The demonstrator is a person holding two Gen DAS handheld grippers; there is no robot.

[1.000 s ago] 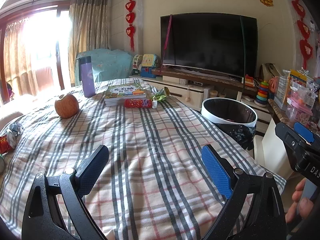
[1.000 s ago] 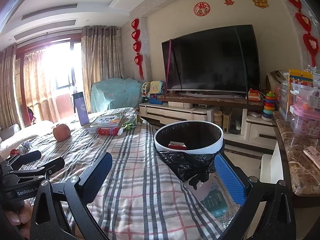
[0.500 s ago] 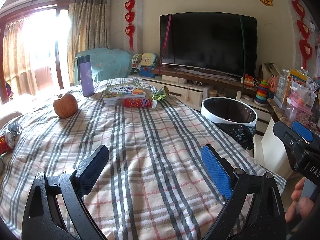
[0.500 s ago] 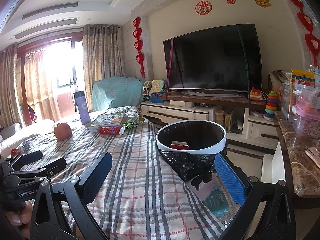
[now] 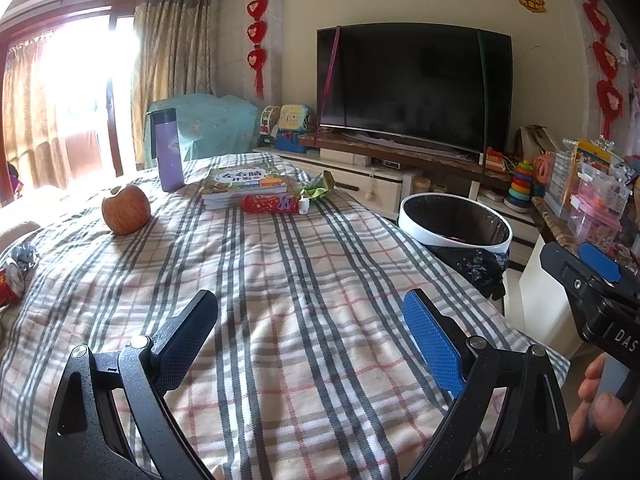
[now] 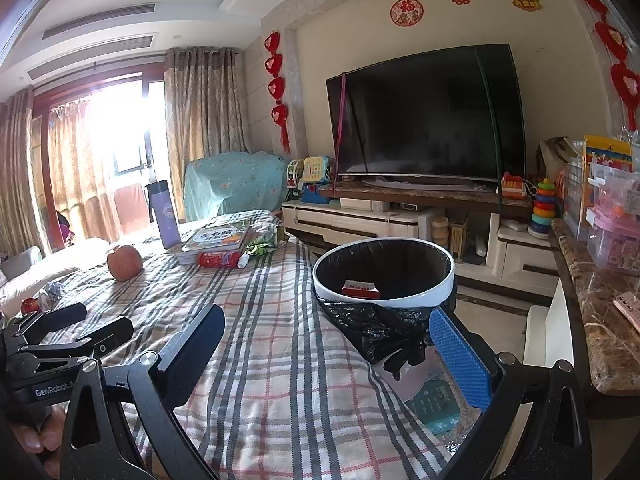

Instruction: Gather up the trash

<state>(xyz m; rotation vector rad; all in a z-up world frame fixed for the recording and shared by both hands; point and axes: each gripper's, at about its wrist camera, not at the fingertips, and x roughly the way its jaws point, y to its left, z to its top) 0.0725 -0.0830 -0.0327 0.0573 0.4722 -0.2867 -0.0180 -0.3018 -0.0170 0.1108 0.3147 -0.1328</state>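
Left gripper [image 5: 310, 344] and right gripper [image 6: 326, 354] hover over the near checked tablecloth [image 5: 280, 280], jaws spread apart and empty. The bin [image 6: 383, 276] stands right of the table; at the far end a red wrapper [image 5: 269, 204] and green wrapper [image 5: 318, 189] lie just beside the books [image 5: 244, 184]

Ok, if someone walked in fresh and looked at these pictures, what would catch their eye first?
Probably the big dark television on the far wall, with red ornaments hanging beside it. Next, the checked tablecloth filling the foreground, with an apple, a purple bottle, books and a red wrapper at its far end. Beside the table stands a white-rimmed bin lined with a black bag.
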